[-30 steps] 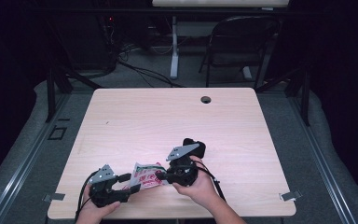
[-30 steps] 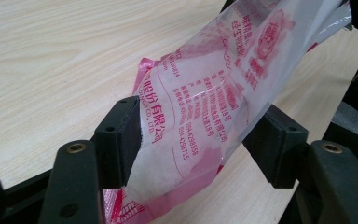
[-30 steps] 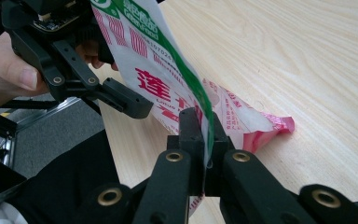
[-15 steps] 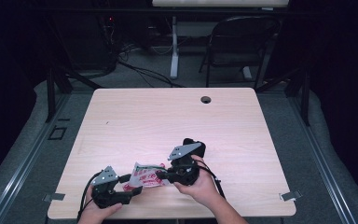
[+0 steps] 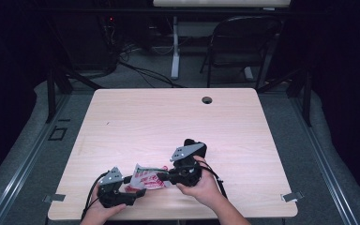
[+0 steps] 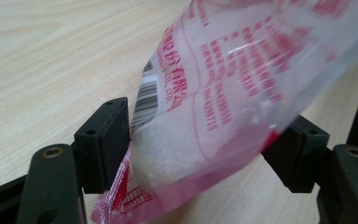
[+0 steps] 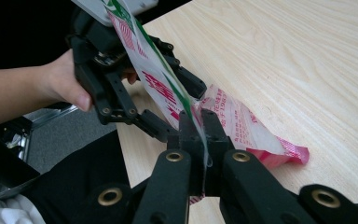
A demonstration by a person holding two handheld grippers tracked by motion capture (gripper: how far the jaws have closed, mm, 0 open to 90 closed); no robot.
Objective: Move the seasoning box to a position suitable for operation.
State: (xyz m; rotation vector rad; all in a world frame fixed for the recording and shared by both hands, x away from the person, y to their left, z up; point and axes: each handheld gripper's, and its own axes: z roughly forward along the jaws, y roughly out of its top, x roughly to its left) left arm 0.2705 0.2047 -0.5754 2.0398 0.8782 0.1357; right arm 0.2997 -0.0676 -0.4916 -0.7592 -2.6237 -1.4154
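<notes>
your right gripper (image 7: pixel 200 140) has its jaws clenched on the top edge of the bag (image 5: pixel 146 177), which lies at the near edge of the surface (image 5: pixel 178 122), between your two hands. the left gripper (image 6: pixel 200 154) has just been opening its jaws; the bag's bulging end sits between them, one pad touching at most, not gripped. close there and you risk bursting the filled part; pull with the right alone and the thin film may tear or slip.

Desk (image 5: pixel 136 122): pale wood, round cable hole (image 5: pixel 207 100) at the far edge.
On it: clear, red-printed plastic bag (image 5: pixel 146 178), near the front edge.
</notes>
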